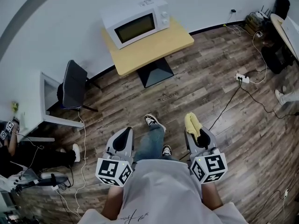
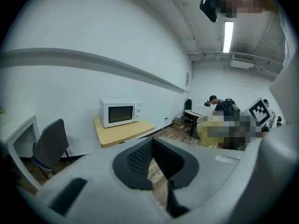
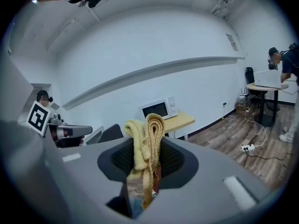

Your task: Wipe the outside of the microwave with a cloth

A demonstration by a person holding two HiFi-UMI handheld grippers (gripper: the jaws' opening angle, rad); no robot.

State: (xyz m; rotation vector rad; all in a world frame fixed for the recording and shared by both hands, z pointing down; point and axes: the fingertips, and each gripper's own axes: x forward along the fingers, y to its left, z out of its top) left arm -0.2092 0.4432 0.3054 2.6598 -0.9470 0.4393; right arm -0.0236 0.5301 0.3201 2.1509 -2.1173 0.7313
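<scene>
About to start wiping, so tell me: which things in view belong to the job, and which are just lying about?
For the job: microwave; yellow cloth; right hand-held gripper, shut on the cloth.

Just lying about: black chair; power strip on the floor; wooden table under the microwave.

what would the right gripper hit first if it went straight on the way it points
The way looks free over the floor; then probably the front edge of the table, below the microwave. Depth is unclear.
</scene>
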